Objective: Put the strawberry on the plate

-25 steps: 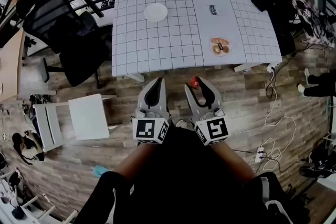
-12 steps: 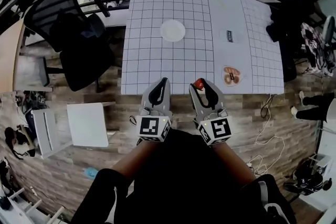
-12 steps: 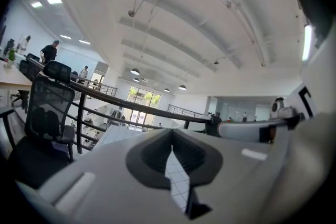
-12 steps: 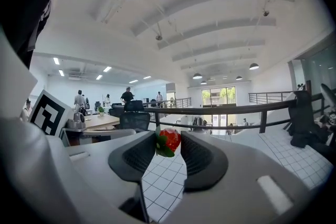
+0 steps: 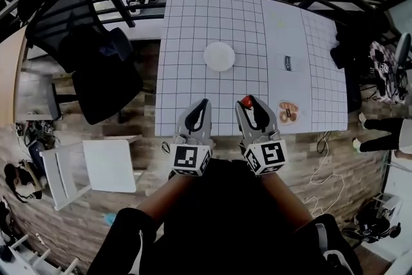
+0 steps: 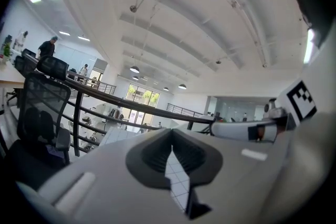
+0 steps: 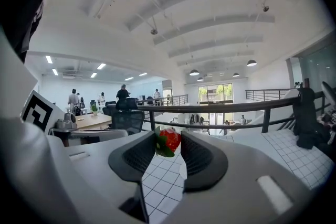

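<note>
Just now we hold both tools side by side over the near edge of the table [image 5: 193, 22], which is covered with a white gridded cloth. The right gripper [image 5: 248, 106] is clamped on the strawberry [image 5: 245, 102]. In the right gripper view the red fruit [image 7: 169, 141], with its green leaves turned to the left, sits pinched between the two dark pads right at their far tips, with the cloth's squares showing below it. The left gripper [image 5: 203, 104] carries nothing; in the left gripper view its jaws meet at the tips, and only a thin sliver of gridded cloth shows through the slit nearer to us. The plate [image 5: 219, 55], small, round and white, lies bare near the middle of the table, farther away than both tools and a little left of the strawberry, well apart from it. To the right of the right gripper a small flat item with orange marks [image 5: 287, 112] rests on the cloth near the table's near edge. A black office chair [image 5: 90, 55] stands at the left of the table, a white chair [image 5: 106, 164] nearer to us on the wooden floor, and a dark railing [image 7: 226, 108] runs beyond the table's far side.
</note>
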{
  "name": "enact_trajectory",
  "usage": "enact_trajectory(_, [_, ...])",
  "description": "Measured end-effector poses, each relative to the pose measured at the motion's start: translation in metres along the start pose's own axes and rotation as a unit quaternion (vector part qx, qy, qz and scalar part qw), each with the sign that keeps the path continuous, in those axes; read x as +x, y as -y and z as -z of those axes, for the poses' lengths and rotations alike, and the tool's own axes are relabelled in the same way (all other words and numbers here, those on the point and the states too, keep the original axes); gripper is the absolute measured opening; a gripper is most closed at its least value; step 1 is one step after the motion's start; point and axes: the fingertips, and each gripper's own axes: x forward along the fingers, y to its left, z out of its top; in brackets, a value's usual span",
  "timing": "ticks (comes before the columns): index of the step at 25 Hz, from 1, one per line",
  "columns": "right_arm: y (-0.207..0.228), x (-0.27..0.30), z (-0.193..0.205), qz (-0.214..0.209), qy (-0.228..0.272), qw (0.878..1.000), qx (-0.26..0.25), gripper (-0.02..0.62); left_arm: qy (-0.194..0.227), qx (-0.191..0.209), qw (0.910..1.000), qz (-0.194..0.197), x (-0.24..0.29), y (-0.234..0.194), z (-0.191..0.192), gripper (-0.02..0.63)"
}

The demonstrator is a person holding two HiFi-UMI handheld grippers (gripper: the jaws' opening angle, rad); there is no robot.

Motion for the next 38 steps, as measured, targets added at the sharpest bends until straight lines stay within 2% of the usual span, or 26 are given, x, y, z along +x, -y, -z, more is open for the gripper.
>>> enact_trajectory(4, [0.009, 0.018, -0.009, 0.018, -0.005, 1.000, 0.010, 0.150, -0.005, 0.001, 1.0000, 0.005, 0.017, -0.018, -0.001, 0.008])
enact_trajectory(8, [0.018, 0.035, -0.011, 0.018, -0.013, 1.000, 0.010, 0.150, -0.010, -0.005, 0.9999, -0.001, 0.037, -0.033, -0.002, 0.008])
enact_trajectory(14, [0.035, 0.065, 0.002, 0.000, -0.017, 1.000, 0.008, 0.150, -0.017, -0.016, 0.9997, 0.001, 0.060, -0.033, 0.006, 0.008])
enact_trajectory(17, [0.043, 0.082, 0.006, -0.016, -0.019, 1.000, -0.001, 0.150, -0.018, -0.009, 0.9998, -0.007, 0.072, -0.031, 0.008, 0.008])
enact_trajectory(23, [0.063, 0.121, 0.027, -0.050, -0.042, 0.998, -0.017, 0.150, -0.030, -0.012, 0.9987, -0.040, 0.097, -0.033, 0.010, 0.008])
enact_trajectory(29, [0.077, 0.159, 0.053, -0.072, -0.066, 0.995, -0.010, 0.150, -0.024, -0.009, 0.9973, -0.068, 0.114, -0.050, 0.011, 0.008])
enact_trajectory(38, [0.091, 0.210, 0.104, -0.081, -0.110, 0.990, -0.018, 0.152, -0.037, -0.008, 0.9952, -0.091, 0.133, -0.066, 0.017, 0.008])
